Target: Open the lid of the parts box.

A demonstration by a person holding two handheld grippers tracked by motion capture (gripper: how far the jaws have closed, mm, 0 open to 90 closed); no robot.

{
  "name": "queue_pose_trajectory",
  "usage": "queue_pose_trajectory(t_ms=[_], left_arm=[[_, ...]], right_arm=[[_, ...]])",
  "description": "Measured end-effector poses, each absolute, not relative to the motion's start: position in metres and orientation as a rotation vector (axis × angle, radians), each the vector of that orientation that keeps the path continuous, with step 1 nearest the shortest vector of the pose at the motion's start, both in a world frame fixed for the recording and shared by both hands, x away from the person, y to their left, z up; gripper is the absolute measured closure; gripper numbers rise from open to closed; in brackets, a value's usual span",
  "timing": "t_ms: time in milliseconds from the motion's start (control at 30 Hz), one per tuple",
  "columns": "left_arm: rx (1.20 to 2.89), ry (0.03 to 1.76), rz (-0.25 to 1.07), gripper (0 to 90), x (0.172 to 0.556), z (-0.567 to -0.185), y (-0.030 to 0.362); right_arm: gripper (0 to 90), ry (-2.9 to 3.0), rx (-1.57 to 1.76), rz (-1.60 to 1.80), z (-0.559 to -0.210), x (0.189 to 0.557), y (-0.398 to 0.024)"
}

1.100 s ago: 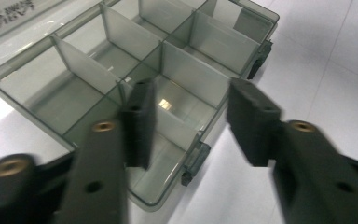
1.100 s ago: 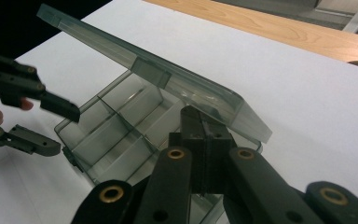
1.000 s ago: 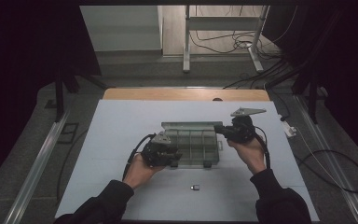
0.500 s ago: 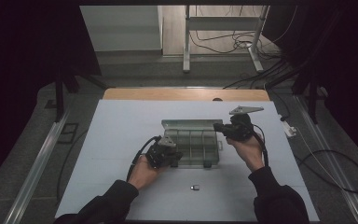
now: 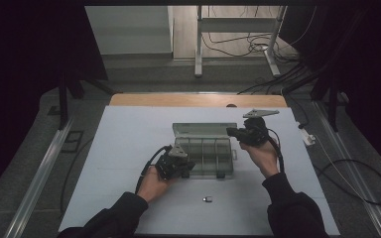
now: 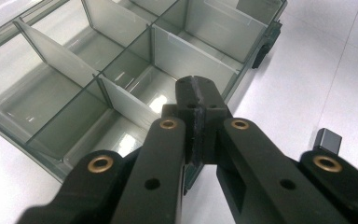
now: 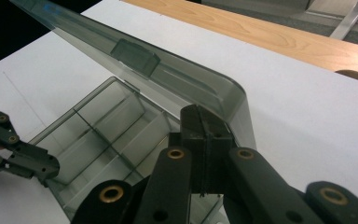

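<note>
- the box [image 5: 204, 151], a clear organiser with dividers, sits mid-mat [image 5: 129, 148] between the two hands, its lid [image 5: 201, 130] tilted up along the far edge.
- the left gripper [image 5: 184, 167] is at the box's near-left corner; in the left gripper view its tips [image 6: 196, 93] are pressed together with no gap, and they seem to hover at or over the near wall [image 6: 121, 100]. whether they pinch that wall i cannot tell.
- the right gripper [image 5: 232, 132] is at the far-right corner, by the lid. in the right gripper view its tips [image 7: 204, 122] are also closed flat on each other, just under the lid's rounded corner [image 7: 235, 95]; touching or only near, i cannot say.
- a small dark part [image 5: 207, 199] lies loose on the mat in front of the box; it also shows past the box in the left gripper view [image 6: 328, 140].
- the compartments that show look empty.
- step in hand, as i judge it: the lid is being worked while the left side steadies the box. whether it is going open or shut i cannot tell.
- next move calls for a slow push on the lid along the hinge arc, with the base kept from sliding on the smooth mat.
- if the small part is meant for the box, one gripper must spread first and come down over it squarely.
</note>
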State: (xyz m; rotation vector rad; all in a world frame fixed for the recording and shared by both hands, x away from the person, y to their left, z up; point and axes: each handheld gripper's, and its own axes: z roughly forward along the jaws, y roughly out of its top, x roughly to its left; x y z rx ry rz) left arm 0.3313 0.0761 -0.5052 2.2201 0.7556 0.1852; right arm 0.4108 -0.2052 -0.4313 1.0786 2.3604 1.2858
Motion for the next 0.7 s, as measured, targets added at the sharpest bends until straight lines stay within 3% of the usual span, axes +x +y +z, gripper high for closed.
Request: queue_pose_trajectory(t_ms=[700], left_arm=[[2.214,0.756,0.17,89.4,0.332,-0.506,0.077]], right_arm=[[88.8,2.328,1.079,1.292,-0.429,0.427,-0.199]])
